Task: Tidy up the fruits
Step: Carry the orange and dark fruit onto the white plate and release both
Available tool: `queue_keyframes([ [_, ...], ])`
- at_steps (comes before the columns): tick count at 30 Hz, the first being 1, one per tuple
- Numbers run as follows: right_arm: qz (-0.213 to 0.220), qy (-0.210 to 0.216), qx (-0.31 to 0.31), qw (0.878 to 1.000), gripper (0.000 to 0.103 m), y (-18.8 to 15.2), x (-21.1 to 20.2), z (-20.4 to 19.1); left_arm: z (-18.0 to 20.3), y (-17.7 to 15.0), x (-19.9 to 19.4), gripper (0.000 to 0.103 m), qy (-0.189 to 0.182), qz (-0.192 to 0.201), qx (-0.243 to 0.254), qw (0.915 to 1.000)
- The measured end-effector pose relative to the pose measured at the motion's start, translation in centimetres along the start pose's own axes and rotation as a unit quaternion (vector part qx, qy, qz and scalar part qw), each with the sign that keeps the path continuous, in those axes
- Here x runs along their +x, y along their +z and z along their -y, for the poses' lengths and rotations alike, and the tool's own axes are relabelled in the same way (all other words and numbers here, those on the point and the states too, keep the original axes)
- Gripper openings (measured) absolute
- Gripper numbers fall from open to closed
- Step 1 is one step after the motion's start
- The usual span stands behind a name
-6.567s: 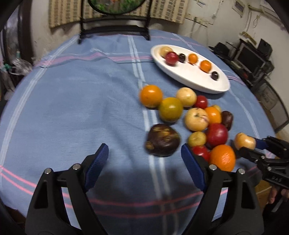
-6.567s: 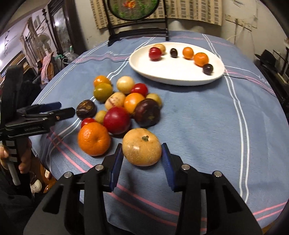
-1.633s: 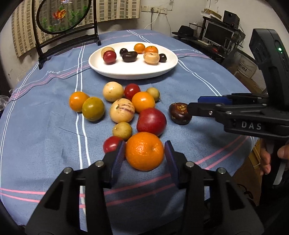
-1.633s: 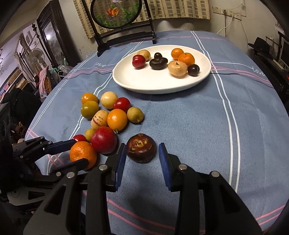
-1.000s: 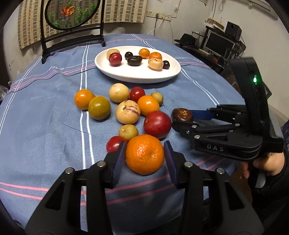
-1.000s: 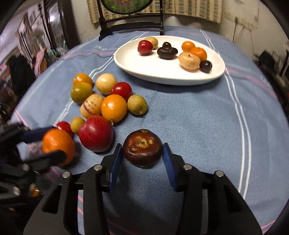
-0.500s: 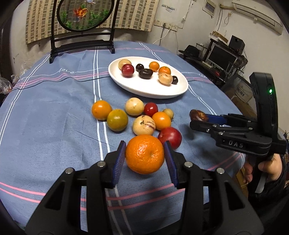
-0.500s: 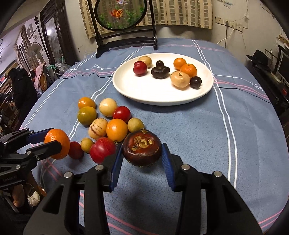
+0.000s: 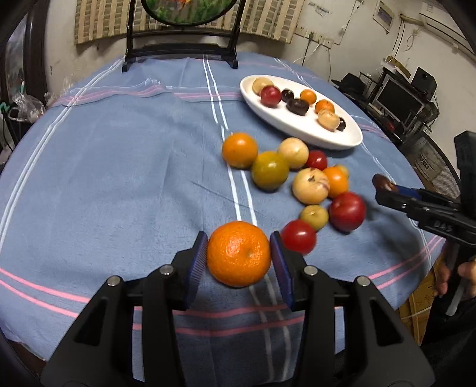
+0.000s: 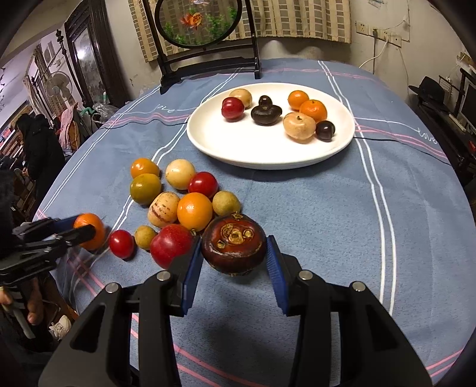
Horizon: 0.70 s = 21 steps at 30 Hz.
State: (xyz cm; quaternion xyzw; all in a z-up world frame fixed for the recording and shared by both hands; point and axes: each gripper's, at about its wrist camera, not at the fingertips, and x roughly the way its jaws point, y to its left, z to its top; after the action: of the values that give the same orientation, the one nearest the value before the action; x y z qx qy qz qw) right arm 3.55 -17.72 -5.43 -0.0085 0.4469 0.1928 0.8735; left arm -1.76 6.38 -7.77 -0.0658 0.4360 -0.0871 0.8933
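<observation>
the left hand-held gripper (image 9: 238,262) is clamped on one large round orange mandarin (image 9: 239,253), its blue pads pressed to both sides, lifted over the near edge of the round worktop in a blue cloth with white and pink stripes (image 9: 119,166). the right hand-held gripper (image 10: 235,262) is clamped on one dark maroon round mangosteen (image 10: 234,244), its underside with a ring of small knobs facing up, held over the near middle of the worktop.

on the round white ceramic plate (image 10: 238,148), toward the far edge of the worktop, lie eight fruits: one red, one pale tan, two small orange, one large peach-coloured, and three dark ones, one of them partly hidden behind another.

loose on the cloth between the plate and the near left edge lies a cluster of ten fruits (image 10: 178,202): two orange, one green-yellow, one cream round, one cream with purple streaks, two small red tomatoes, one big red one, and two small yellow-green ones, most touching a neighbour.

writing: "love" is stitched in white on the cloth near the far left edge and again near the right edge; "das" is printed on the right hand-held gripper's black body in the left wrist view.

the left half of the worktop is bare cloth, and so is the right side next to the plate. a black-framed round painted screen (image 10: 199,23) stands at the far edge.
</observation>
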Motion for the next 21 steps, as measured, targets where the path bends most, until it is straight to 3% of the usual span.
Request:
queue_keyframes([
  [3, -0.001, 0.0, -0.001, 1.0, 0.043, 0.0, 0.0, 0.0, 0.6, 0.0, 0.5, 0.047, 0.014, 0.006, 0.018, 0.9997],
  [5, 0.0, -0.001, 0.001, 1.0, 0.043, 0.0, -0.1, 0.1, 1.0, -0.5, 1.9, 0.046, 0.029, -0.016, 0.026, 0.9991],
  [8, 0.0, -0.001, 0.004, 1.0, 0.043, 0.0, -0.1, 0.2, 2.2, -1.3, 1.9, 0.046, 0.06, -0.003, 0.05, 0.9969],
  [12, 0.001, 0.0, 0.004, 1.0, 0.043, 0.0, -0.2, 0.2, 1.8, -1.1, 1.0, 0.044, 0.042, 0.001, 0.027, 0.9987],
  [21, -0.001, 0.002, 0.011, 1.0, 0.043, 0.1, -0.1, 0.6, 3.1, 0.5, -0.1, 0.043, 0.033, 0.031, 0.049, 0.9978],
])
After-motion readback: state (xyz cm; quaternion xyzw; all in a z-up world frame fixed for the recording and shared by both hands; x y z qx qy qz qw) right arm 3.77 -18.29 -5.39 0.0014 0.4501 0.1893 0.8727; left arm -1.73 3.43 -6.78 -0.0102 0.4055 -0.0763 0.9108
